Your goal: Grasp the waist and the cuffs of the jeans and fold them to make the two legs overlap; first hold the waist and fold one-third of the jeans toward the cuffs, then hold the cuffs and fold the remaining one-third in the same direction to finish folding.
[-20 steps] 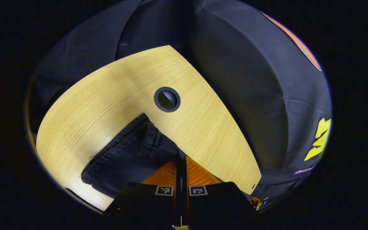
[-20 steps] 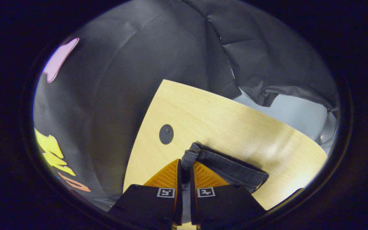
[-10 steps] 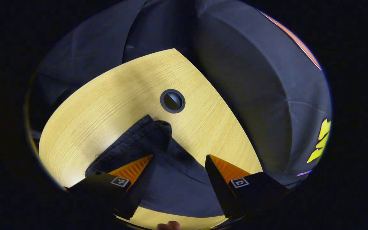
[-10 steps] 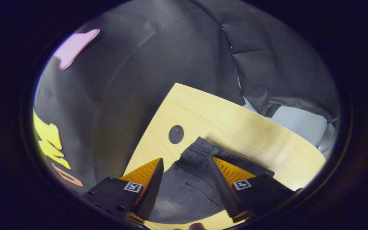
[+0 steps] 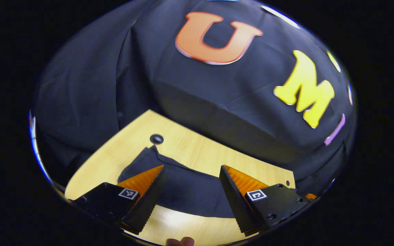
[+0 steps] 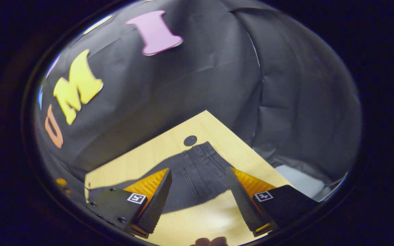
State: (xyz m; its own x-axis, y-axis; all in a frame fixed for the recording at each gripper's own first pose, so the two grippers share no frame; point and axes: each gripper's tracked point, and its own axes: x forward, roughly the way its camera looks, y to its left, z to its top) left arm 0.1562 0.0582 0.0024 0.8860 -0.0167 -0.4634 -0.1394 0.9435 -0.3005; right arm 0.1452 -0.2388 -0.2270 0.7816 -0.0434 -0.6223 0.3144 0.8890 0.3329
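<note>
In the left gripper view my left gripper [image 5: 192, 171] sits at the bottom of the frame with its two fingers spread wide, nothing between them, held clear above the light wooden table [image 5: 217, 153]. Past the gap lie the dark denim jeans [image 5: 186, 191], flat on the tabletop as a long dark band that runs from the lower centre of the frame up to a pointed corner at centre left, just beside the small round black grommet hole [image 5: 156, 138] in the wood. In the right gripper view my right gripper [image 6: 200, 176] also stands open at the bottom of the frame, fingers well apart and touching no cloth. There the dark denim jeans [image 6: 197, 174] stretch from the lower left of the frame up to the centre (stitched seams show on the upper part), and their top corner ends just beside the round black grommet hole [image 6: 190, 140]. A fingertip [image 6: 209, 241] of my hand shows at the very bottom edge, over bare light wooden table [image 6: 197, 218].
</note>
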